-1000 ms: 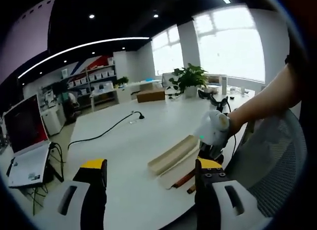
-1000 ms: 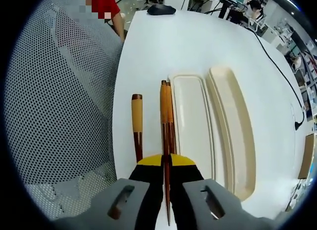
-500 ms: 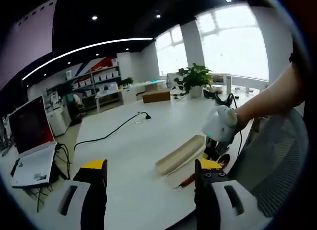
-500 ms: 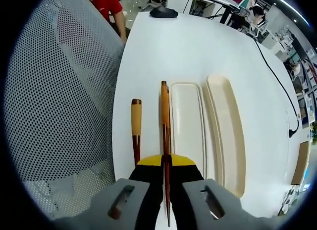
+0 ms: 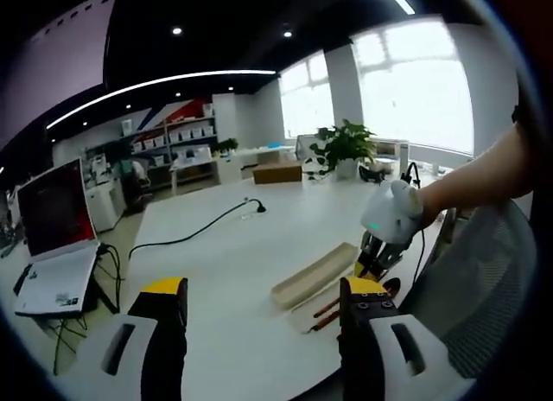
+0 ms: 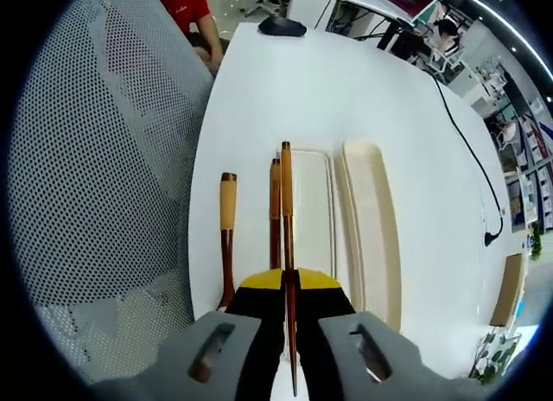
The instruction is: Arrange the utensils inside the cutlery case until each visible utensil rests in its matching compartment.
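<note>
My right gripper [image 6: 286, 282] is shut on a brown wooden chopstick [image 6: 285, 194] that sticks out forward over the white table. A second chopstick [image 6: 274, 213] lies on the table just left of it. Further left rests a utensil with a pale wooden handle [image 6: 227, 202]. The cream cutlery case's base [image 6: 314, 213] lies open to the right, its lid [image 6: 373, 228] beside it. In the left gripper view my left gripper [image 5: 263, 308] stands open and empty above the table edge. Beyond it are the case [image 5: 313, 276], the utensils [image 5: 326, 312] and the right gripper [image 5: 386, 225].
A grey mesh chair [image 6: 95, 159] borders the table's left edge. A black mouse [image 6: 281, 25] sits at the far end, near a person in red [image 6: 186, 3]. A black cable [image 5: 197, 231] crosses the table [image 5: 259, 237]; a laptop [image 5: 52, 237] stands at the left.
The right gripper has risen with one chopstick in it, and the second chopstick now lies apart on the table to its left. The left gripper has stayed open, its view shifting slightly.
</note>
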### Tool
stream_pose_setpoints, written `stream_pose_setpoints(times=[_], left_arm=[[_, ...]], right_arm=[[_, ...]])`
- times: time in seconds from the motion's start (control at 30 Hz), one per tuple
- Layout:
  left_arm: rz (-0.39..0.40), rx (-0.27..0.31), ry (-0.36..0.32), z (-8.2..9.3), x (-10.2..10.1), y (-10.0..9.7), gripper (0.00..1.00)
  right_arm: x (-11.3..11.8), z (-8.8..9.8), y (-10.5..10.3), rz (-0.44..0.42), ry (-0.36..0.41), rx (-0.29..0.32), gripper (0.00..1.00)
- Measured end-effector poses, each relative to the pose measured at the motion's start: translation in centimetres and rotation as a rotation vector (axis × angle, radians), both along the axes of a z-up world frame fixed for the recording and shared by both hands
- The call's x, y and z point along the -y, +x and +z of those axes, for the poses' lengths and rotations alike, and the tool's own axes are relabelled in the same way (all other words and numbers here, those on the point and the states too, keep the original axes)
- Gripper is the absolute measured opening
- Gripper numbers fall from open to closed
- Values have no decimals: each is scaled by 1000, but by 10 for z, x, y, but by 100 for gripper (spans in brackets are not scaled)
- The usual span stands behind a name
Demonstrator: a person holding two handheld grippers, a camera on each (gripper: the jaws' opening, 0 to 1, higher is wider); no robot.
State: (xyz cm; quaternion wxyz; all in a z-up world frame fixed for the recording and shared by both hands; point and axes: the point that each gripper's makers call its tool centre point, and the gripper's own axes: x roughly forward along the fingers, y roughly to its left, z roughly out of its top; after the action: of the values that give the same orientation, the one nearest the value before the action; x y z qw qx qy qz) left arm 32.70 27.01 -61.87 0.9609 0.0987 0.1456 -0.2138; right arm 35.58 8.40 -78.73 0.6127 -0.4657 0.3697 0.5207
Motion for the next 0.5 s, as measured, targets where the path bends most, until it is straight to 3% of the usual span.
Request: stream_pose_setpoints(times=[0.5], left_arm=[[18, -8, -19, -1, -3, 2, 73]], right_arm=[[-1, 20, 41, 14, -9, 61, 0]])
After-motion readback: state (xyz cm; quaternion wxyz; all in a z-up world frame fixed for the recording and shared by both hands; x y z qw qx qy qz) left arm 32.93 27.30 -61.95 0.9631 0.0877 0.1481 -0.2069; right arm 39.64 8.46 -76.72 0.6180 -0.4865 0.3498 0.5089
